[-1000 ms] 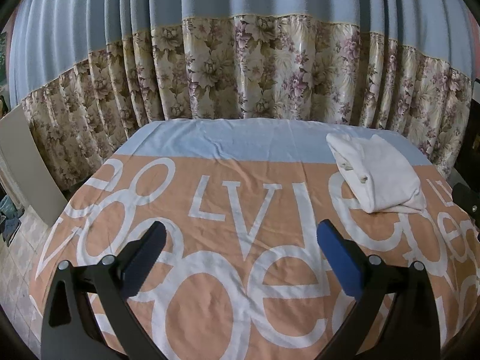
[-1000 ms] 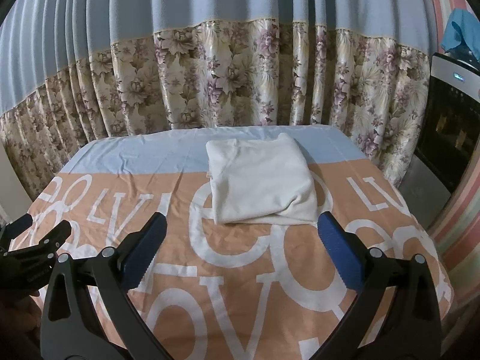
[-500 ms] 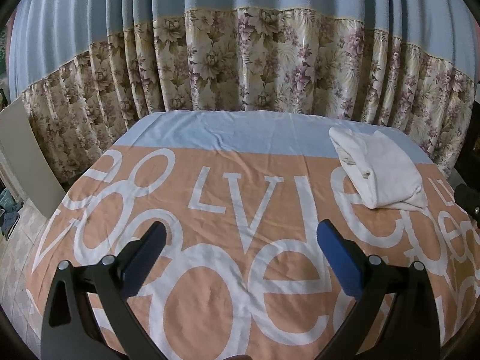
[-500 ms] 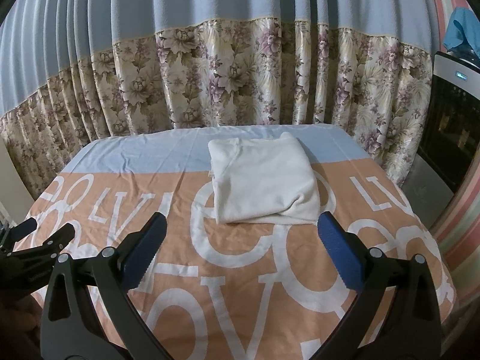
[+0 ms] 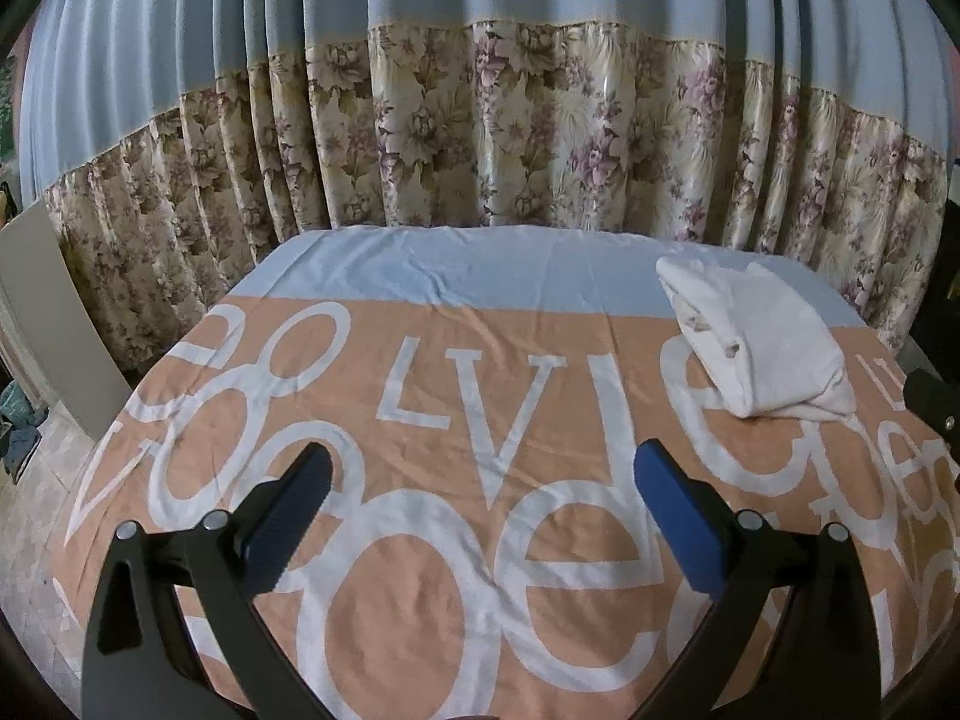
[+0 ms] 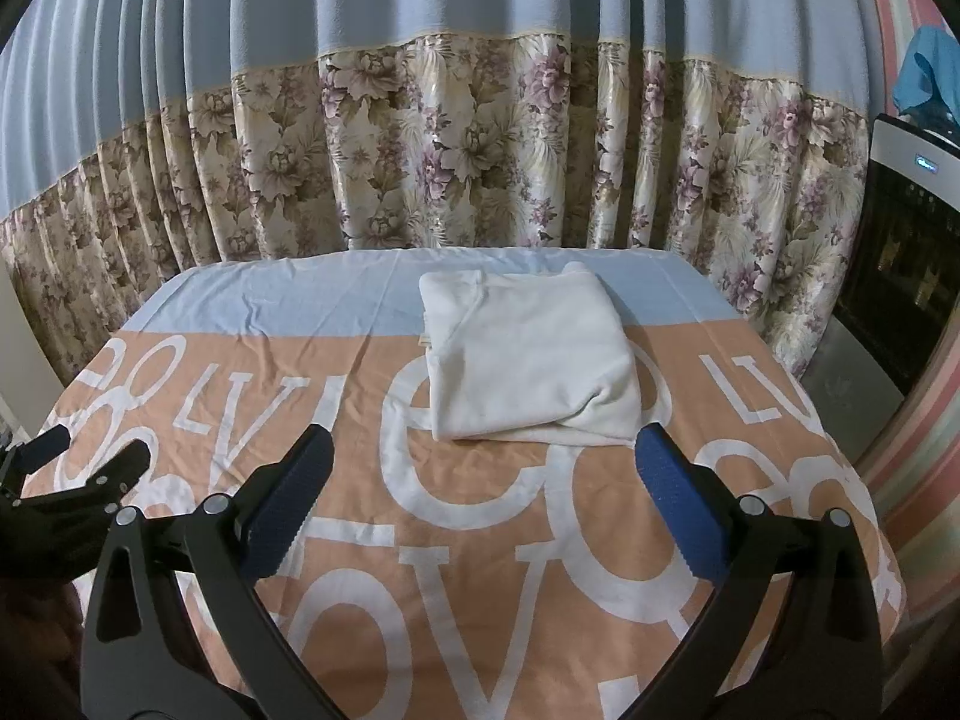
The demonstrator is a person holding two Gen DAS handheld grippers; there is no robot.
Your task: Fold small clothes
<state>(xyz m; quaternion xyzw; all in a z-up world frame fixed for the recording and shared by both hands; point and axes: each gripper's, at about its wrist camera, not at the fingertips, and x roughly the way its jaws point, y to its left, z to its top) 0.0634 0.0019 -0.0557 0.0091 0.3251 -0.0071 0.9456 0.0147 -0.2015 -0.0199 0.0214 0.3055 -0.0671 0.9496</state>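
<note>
Near the bedspread's [image 6: 480, 540] far edge lies a folded white garment [image 6: 528, 360].

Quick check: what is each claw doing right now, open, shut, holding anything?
Left claw: open, empty, above the printed sheet.
Right claw: open, empty, short of the folded white garment.

A small white garment [image 6: 528, 354] lies folded into a thick, roughly square bundle, flat on the bedcover [image 6: 480, 540]. It sits toward the far side, across the line where the pale blue strip meets the orange part with big white letters. Its layered edges show on the left side, and a loose fold sticks out at its near right corner.
</note>
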